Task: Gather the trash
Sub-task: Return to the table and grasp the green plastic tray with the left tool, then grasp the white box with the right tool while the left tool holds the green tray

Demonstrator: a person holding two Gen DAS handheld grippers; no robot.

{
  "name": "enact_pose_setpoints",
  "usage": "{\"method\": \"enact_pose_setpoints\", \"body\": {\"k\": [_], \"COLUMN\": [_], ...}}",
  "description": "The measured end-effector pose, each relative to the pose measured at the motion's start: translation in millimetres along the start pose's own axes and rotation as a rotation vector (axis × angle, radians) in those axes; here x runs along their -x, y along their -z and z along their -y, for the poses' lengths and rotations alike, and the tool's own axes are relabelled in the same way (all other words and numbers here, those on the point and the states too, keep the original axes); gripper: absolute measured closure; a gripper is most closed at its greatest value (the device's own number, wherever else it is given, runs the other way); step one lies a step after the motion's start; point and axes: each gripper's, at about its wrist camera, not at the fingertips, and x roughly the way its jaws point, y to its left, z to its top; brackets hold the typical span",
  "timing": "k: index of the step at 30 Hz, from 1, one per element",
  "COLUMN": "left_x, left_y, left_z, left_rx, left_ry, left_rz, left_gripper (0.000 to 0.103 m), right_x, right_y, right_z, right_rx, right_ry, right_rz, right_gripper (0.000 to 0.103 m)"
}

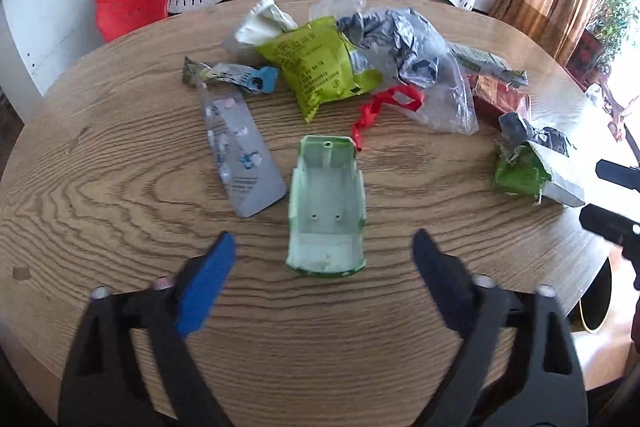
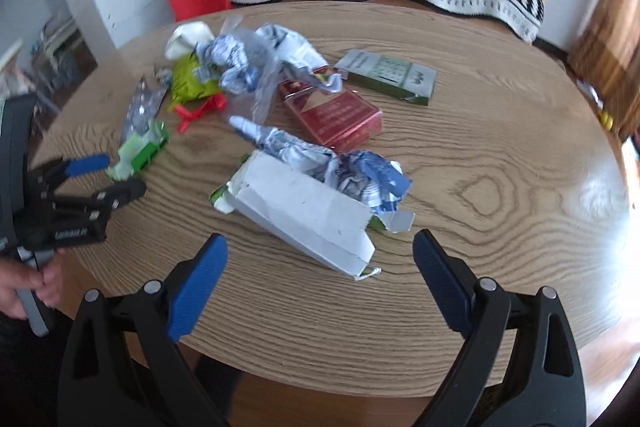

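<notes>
Hovering with jaws apart and empty, the left gripper [image 1: 324,251] frames the green plastic shell [image 1: 327,203], while the right gripper [image 2: 320,251], likewise spread, faces the torn white carton [image 2: 304,215]. Closing on either's thin edge risks skidding it across the table [image 1: 100,187].

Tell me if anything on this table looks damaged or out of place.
Yes. Litter is strewn across the wooden table: a pale green plastic shell lies hollow side up, a white carton is torn open beside crumpled foil, and a red ribbon trails loose. Both grippers are open, holding nothing.
</notes>
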Motion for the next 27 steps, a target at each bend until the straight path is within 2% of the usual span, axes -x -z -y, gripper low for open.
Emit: {"method": "enact_pose_setpoints", "body": {"k": [2, 3, 7, 10, 13, 14, 15, 16, 17, 18, 20, 27], "left_x": [-2.2, -1.6, 11.3, 24.5, 32.0, 34.7, 37.5, 39.3, 41.8, 45.1, 48.5, 52.2], "left_y": [-0.3, 0.3, 4.1, 0.1, -7.7, -9.8, -11.6, -13.0, -15.1, -17.2, -19.3, -28.8], "left_z": [1.3, 1.9, 7.2, 14.6, 21.1, 24.2, 27.8, 30.3, 34.1, 38.6, 42.1, 64.6], "left_rx": [0.005, 0.005, 0.007, 0.013, 0.026, 0.030, 0.031, 0.029, 0.029, 0.029, 0.028, 0.027], "left_ry": [-0.011, -0.024, -0.015, -0.004, 0.020, 0.028, 0.036, 0.042, 0.049, 0.057, 0.068, 0.107], "left_rz": [-0.007, -0.009, -0.003, 0.023, 0.041, 0.047, 0.054, 0.058, 0.064, 0.073, 0.086, 0.102], "left_gripper": [0.065, 0.070, 0.071, 0.071, 0.071, 0.071, 0.071, 0.071, 0.071, 0.071, 0.071, 0.071], "right_x": [-0.3, -0.8, -5.8, -10.5, -18.7, -21.5, -23.5, -22.4, -18.3, -12.9, 8.9, 58.5], "right_y": [1.1, 1.8, 0.0, -0.2, 1.0, 2.0, 2.9, 2.2, 0.8, -0.9, -8.9, -17.0], "right_z": [-4.2, -5.8, -12.7, -22.0, -33.0, -36.0, -37.7, -37.5, -36.3, -34.0, -20.9, 55.5], "right_rx": [0.031, 0.047, 0.098, 0.152, 0.227, 0.250, 0.274, 0.285, 0.283, 0.271, 0.184, -0.203], "right_ry": [0.017, 0.030, 0.065, 0.087, 0.151, 0.176, 0.218, 0.234, 0.231, 0.221, 0.151, -0.191], "right_rz": [0.005, 0.009, 0.008, 0.006, 0.005, 0.004, 0.011, 0.021, 0.038, 0.057, 0.111, 0.190], "right_gripper": [0.013, 0.013, 0.017, 0.025, 0.031, 0.037, 0.049, 0.053, 0.067, 0.074, 0.080, 0.081]}}
